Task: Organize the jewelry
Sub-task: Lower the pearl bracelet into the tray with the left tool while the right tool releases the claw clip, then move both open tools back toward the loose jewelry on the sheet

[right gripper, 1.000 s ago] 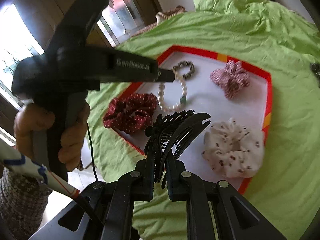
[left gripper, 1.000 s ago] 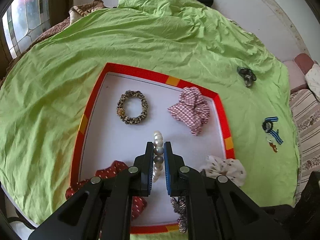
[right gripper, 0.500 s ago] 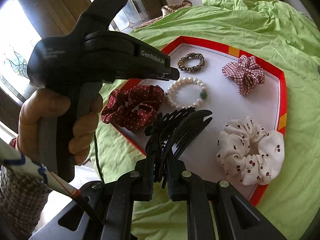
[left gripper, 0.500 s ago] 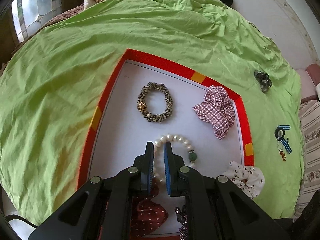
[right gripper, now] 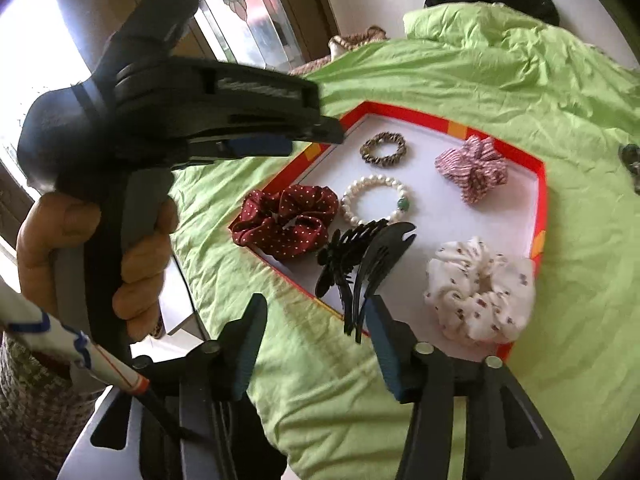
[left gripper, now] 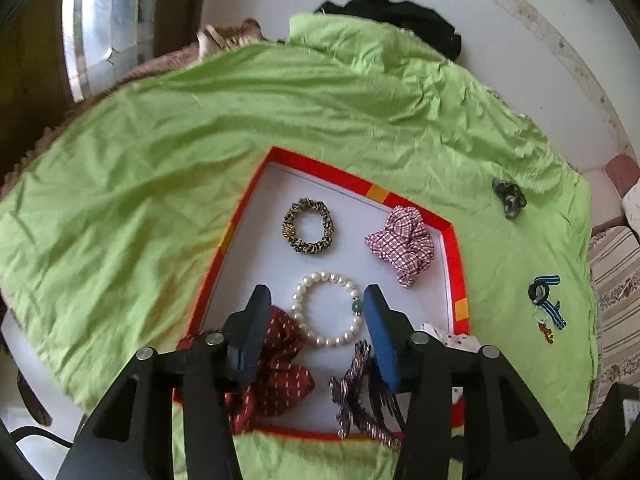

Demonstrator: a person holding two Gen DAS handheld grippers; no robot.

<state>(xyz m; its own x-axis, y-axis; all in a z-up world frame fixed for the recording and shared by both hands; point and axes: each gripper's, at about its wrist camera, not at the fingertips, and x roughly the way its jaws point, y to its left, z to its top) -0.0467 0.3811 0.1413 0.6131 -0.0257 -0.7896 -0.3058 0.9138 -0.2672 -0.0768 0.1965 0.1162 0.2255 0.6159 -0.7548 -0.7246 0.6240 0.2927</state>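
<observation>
Green bedsheet [left gripper: 160,184] on bed | red-rimmed tray [left gripper: 362,184] centre | window [left gripper: 108,20] at 11 o'clock | left gripper [left gripper: 314,304] fingers opening, pearl bracelet [left gripper: 328,308] released | right gripper [right gripper: 316,312] fingers opening, black hair claw [right gripper: 360,260] released

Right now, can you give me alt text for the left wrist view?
The left gripper, jaws opening and empty, hangs above a pearl bracelet in a red-edged tray on green cloth, among scrunchies and a hair claw.

Left gripper [left gripper: 314,308] angled down, jaws opening, nothing pressed between pads; person's hand [right gripper: 92,256] wraps its grip. Right gripper [right gripper: 316,316] angled down, jaws opening, pads clear
</observation>
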